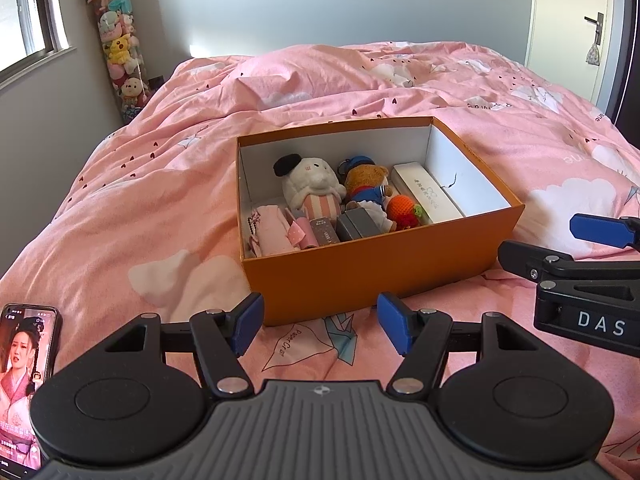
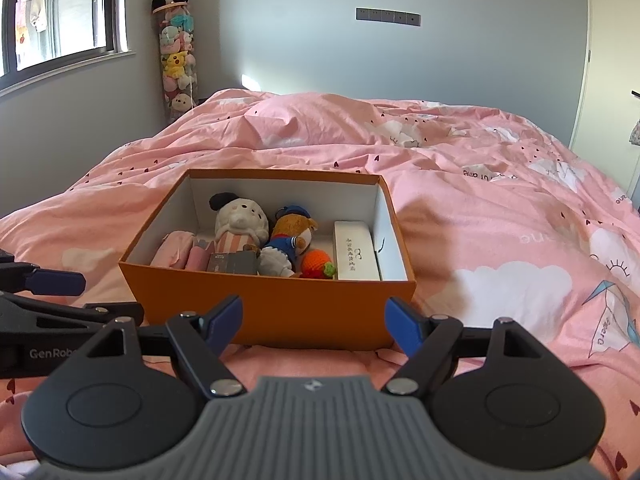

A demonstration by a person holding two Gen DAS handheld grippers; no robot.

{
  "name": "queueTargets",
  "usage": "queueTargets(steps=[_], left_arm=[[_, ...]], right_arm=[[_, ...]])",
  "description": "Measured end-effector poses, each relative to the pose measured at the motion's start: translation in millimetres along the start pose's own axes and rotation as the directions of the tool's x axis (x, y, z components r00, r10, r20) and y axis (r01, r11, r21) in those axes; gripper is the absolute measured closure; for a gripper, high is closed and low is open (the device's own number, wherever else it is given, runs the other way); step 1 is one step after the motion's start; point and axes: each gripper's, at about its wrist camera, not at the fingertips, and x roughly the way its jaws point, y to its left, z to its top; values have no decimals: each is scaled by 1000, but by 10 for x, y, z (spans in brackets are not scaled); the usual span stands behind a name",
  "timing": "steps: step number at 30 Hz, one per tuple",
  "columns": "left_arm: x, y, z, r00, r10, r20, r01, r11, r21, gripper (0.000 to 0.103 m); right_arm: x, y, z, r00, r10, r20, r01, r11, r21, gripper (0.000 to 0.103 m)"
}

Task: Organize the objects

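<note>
An open orange box [image 1: 372, 276] [image 2: 276, 300] sits on the pink bed. Inside lie a white plush [image 1: 312, 188] [image 2: 240, 220], a teddy bear in blue [image 1: 366, 182] [image 2: 290, 240], an orange knitted fruit [image 1: 404, 210] [image 2: 318, 265], a long white case [image 1: 426, 194] [image 2: 355, 256], a grey box [image 1: 354, 227] [image 2: 234, 263] and pink items [image 1: 272, 230] [image 2: 174, 250]. My left gripper [image 1: 320, 326] is open and empty just in front of the box. My right gripper [image 2: 314, 322] is open and empty, also just in front; it shows at the right of the left wrist view [image 1: 532, 246].
A phone [image 1: 24, 384] with a lit screen lies on the bed at the near left. A tall clear tube of plush toys [image 1: 118, 48] [image 2: 178, 60] stands in the far corner by the window. The rumpled pink duvet [image 1: 500, 120] [image 2: 500, 208] stretches behind and to the right of the box.
</note>
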Motion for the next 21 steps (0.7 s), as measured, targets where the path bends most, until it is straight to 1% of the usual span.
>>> queueTargets(steps=[5,21], left_arm=[[3,7,-3,1000,3,-9,-3,1000,-3,27],[2,5,-12,1000,6,-7,-6,1000,1,27]], right_arm=[[24,-17,-11,1000,5,-14,-5,1000,11,24],[10,-20,-30,1000,3,-17,-2,1000,20,24]])
